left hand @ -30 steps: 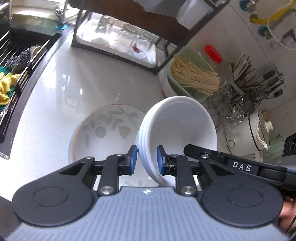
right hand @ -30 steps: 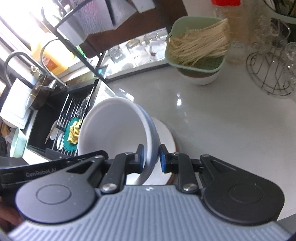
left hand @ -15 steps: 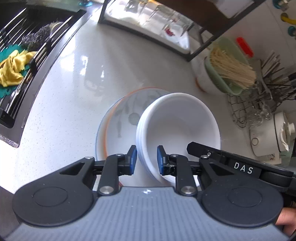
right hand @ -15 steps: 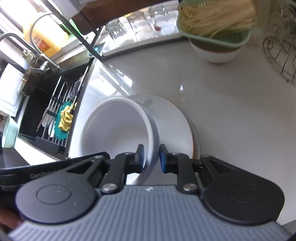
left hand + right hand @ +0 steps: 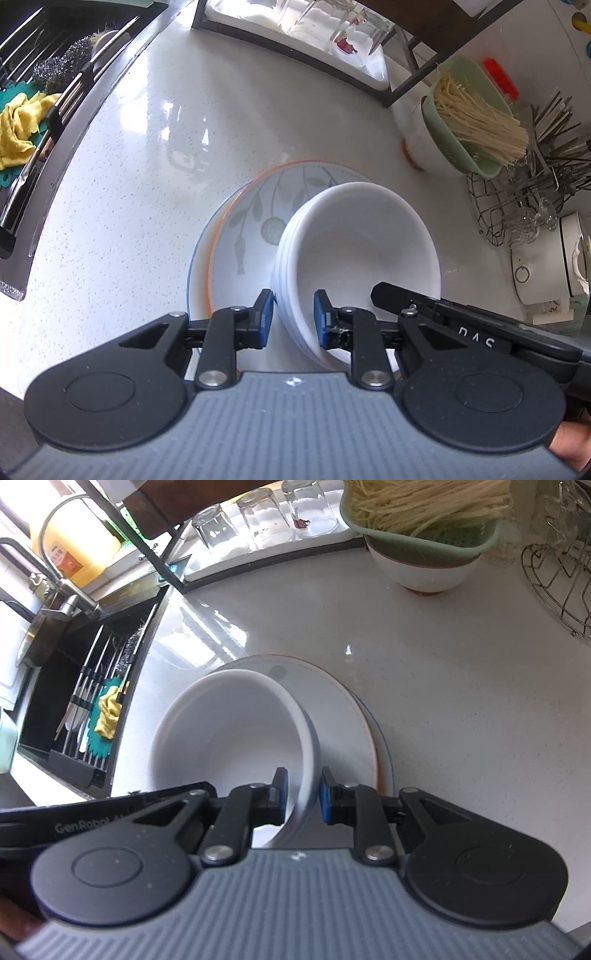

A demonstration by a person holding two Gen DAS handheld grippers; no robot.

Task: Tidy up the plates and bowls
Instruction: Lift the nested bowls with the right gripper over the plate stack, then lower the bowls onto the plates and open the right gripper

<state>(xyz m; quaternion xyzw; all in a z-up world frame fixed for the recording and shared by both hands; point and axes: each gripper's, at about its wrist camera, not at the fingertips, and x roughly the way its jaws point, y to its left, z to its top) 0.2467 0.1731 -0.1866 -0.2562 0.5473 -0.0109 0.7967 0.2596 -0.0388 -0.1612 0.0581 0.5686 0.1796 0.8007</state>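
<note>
Two handheld grippers, angled steeply down over a white speckled countertop (image 5: 155, 155), share a stack of white bowls (image 5: 354, 251) above a pile of plates (image 5: 243, 236). The left gripper (image 5: 293, 317) pinches the stack's rim on one side, one blue pad outside the wall and one inside; the right gripper (image 5: 302, 794) clamps the opposite rim in the same way, its pads (image 5: 281, 788) tight on the wall. The stack hangs tilted over the plates; whether its base touches them cannot be told.

The left wrist view shows three or perhaps four nested rims in the stack, the count uncertain. Beneath lie at least two plates: a leaf-patterned one with an orange edge on top, a blue-edged one under it. Beyond stand one white bowl carrying a green basket of dry noodles (image 5: 424, 513), three upturned drinking glasses (image 5: 262, 517) on a tray, one wire rack (image 5: 517, 192) and a sink (image 5: 85, 686) holding a yellow cloth (image 5: 18, 129).
</note>
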